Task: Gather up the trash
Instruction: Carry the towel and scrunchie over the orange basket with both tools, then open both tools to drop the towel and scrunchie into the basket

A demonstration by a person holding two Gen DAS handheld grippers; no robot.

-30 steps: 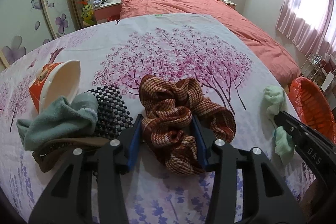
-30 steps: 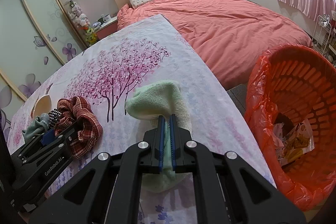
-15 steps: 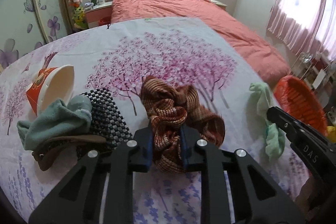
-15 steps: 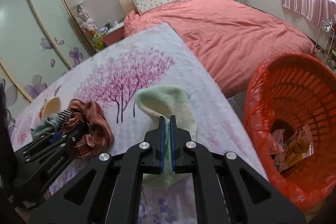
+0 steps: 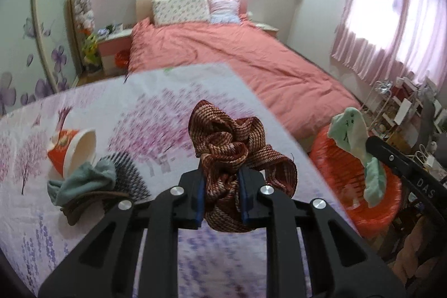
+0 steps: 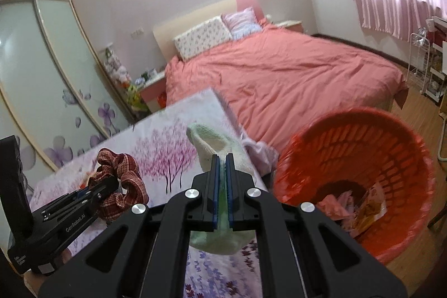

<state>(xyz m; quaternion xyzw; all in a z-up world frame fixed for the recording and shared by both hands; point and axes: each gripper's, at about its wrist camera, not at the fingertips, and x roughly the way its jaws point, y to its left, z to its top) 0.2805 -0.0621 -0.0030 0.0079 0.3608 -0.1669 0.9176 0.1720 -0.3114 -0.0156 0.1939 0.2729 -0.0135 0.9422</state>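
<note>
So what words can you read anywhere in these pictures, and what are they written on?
"DAS": white letters on the side of the right tongs, seen from the left camera.
"CenRobot.AI", a bit blurry: on the side of the left tongs, seen from the right camera.
Small white print lower on that same tool: too blurred to read.
Orange paper cup: print unreadable.

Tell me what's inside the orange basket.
In the orange basket: pinkish crumpled pieces and a yellow-printed wrapper. Anything beneath them is hidden, and its near wall covers the rest.

A crumpled red-brown woven cloth (image 5: 232, 155) hangs lifted above the counter (image 5: 156, 99); a pale green sock (image 6: 220, 152) dangles beside the orange basket (image 6: 363, 147).
</note>
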